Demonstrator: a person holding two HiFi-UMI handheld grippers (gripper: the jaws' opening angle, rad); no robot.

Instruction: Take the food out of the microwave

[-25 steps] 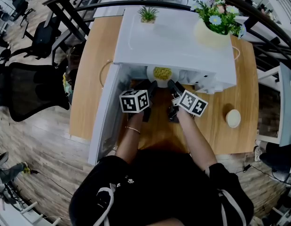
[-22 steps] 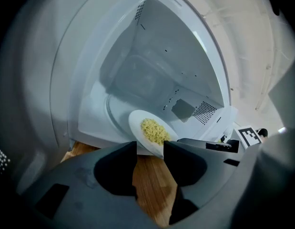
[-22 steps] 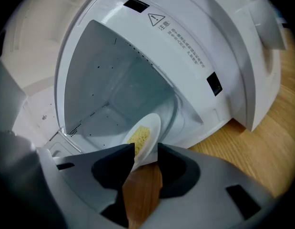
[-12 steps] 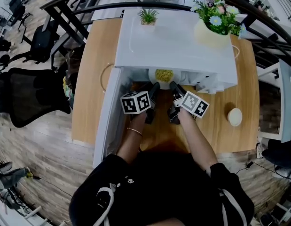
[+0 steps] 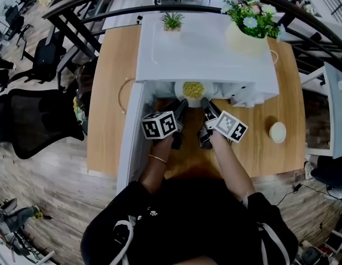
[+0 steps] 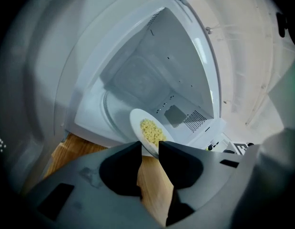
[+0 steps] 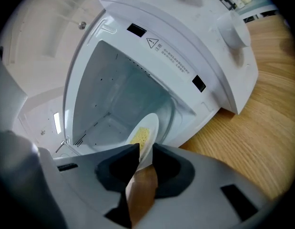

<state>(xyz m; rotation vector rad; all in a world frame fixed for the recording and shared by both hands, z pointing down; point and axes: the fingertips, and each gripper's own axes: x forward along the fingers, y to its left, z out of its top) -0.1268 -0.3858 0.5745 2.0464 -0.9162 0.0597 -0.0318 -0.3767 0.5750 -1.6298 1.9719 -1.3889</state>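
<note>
White plate (image 6: 137, 121) of yellow food (image 6: 151, 132), perhaps corn, has its rim clamped by left claw (image 6: 149, 149) and right claw (image 7: 146, 150).

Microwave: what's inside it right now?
A white plate of yellow food at its mouth, left gripper and right gripper each clamped on its rim. The cavity behind shows no other dish; beneath the plate is hidden.

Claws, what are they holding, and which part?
The plate of yellow food, by its rim: left claw on its left edge, right claw on its right edge.

Plate (image 5: 193, 99) farther out of microwave (image 5: 204, 48)
</note>
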